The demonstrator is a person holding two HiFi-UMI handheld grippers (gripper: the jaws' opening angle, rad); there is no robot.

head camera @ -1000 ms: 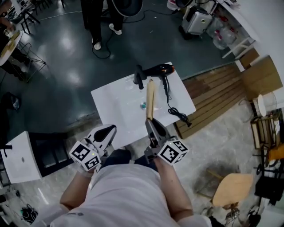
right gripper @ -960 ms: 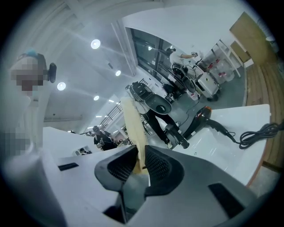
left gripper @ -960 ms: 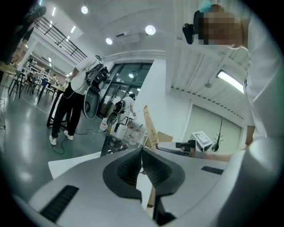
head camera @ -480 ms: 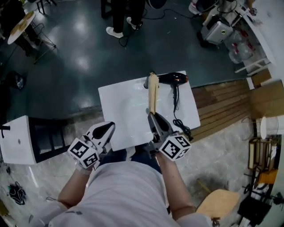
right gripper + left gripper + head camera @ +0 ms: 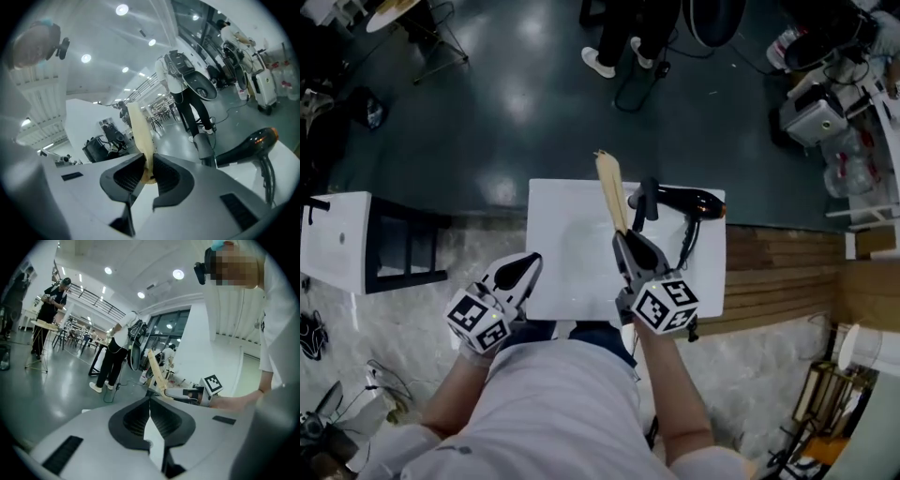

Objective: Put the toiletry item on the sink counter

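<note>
Gripping a long, flat, pale yellow toiletry item [image 5: 138,126] by its near end, the right tongs [image 5: 147,161] are clenched on it, both pads pressing its sides. In the head view the right tongs [image 5: 625,239] hang over the middle of the white table [image 5: 567,244], and the toiletry item [image 5: 611,192] reaches forward from them, its far tip showing past the table's far edge. From the left gripper view the item [image 5: 157,371] slopes upward from the tongs, so it is carried in the air, not lying on the table. A black hair dryer [image 5: 689,201] lies on the table's far right part, just right of the item, with its cord [image 5: 684,248] trailing toward the near edge. The left tongs [image 5: 528,265] sit at the table's near left edge; their jaws are closed together with nothing between them [image 5: 150,404].
</note>
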